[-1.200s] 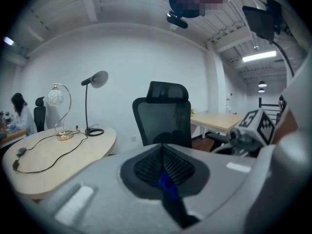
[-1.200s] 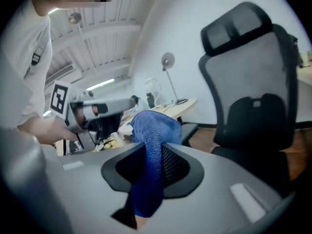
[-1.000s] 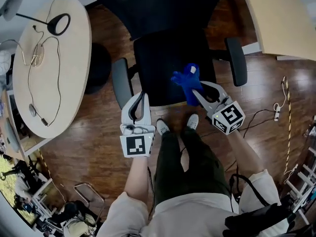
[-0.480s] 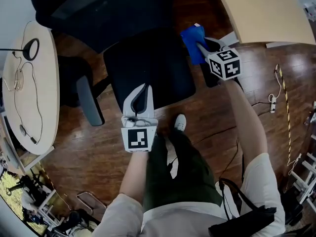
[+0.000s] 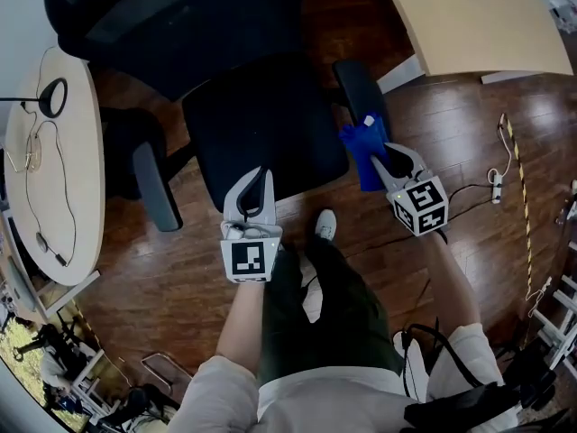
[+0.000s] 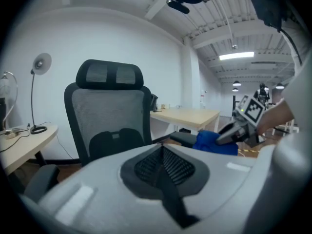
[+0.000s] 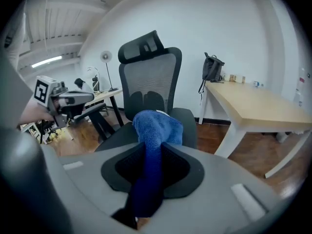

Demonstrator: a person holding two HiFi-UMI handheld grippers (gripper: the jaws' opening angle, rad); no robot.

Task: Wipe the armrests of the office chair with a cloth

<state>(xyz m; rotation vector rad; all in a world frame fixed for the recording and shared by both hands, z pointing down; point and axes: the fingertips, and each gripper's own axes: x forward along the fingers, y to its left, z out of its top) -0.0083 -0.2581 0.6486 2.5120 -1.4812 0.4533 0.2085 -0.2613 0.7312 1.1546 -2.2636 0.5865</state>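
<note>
The black office chair has its seat [image 5: 261, 120] in front of me and a grey-black armrest on each side. My right gripper [image 5: 379, 156] is shut on a blue cloth [image 5: 363, 152]. The cloth lies over the near end of the right armrest [image 5: 356, 88]. In the right gripper view the cloth [image 7: 156, 130] runs out between the jaws onto the armrest pad [image 7: 187, 123]. My left gripper [image 5: 250, 180] hangs shut and holds nothing at the seat's front edge, apart from the left armrest [image 5: 155, 188]. From the left gripper view the cloth [image 6: 214, 143] shows at the right.
A round table [image 5: 68, 197] with a lamp and cables stands at the left. A wooden desk [image 5: 478, 21] is at the upper right, with a backpack [image 7: 212, 69] on it. Cables [image 5: 499, 188] lie on the wood floor at the right. My shoe [image 5: 326, 224] is below the seat.
My right gripper first carried the cloth from the seat's front to the right armrest's far end, then drew it back along the armrest toward me. The left gripper barely moved.
</note>
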